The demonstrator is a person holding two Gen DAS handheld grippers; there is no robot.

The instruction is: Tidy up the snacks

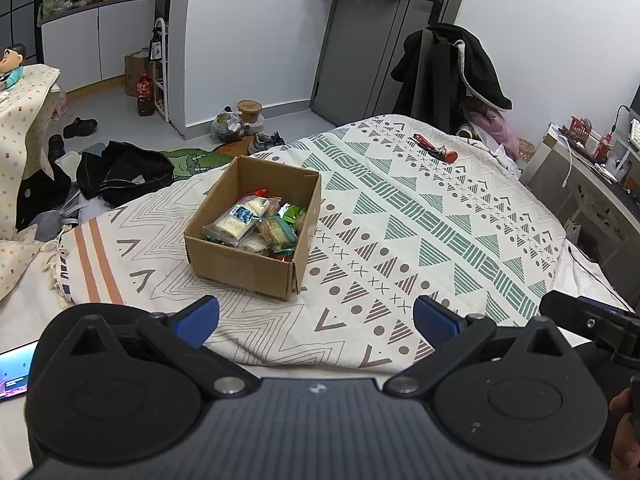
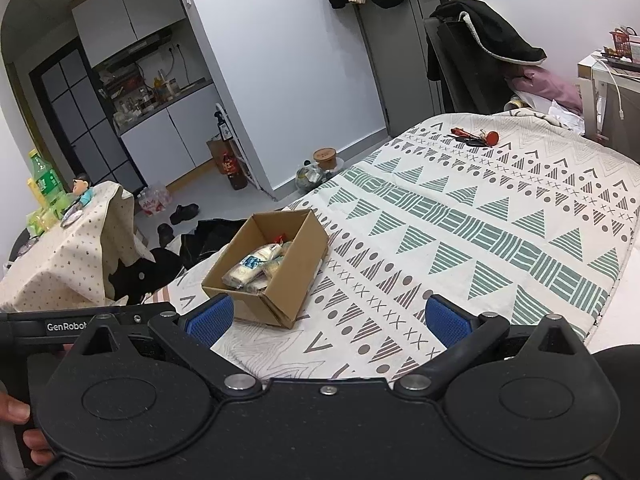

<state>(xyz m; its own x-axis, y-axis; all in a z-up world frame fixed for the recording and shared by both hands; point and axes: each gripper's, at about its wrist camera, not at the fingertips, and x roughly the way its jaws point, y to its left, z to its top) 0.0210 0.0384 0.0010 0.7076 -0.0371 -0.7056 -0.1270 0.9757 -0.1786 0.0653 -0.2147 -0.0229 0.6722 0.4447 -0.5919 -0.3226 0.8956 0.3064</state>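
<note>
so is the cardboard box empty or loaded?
Loaded. The open-topped cardboard box holds a pile of wrapped snacks; both views show them inside.

both tools share one build: a matte black body with two round hinge discs, silver rivets and small triangular cut-outs. the left gripper (image 1: 316,320) has a ribbed grey centre panel with a tiny logo. the right gripper (image 2: 330,320) shows a centre screw. the fingertips (image 2: 447,320) carry textured blue pads; white "genrobot" lettering marks a black bar at the left.
</note>
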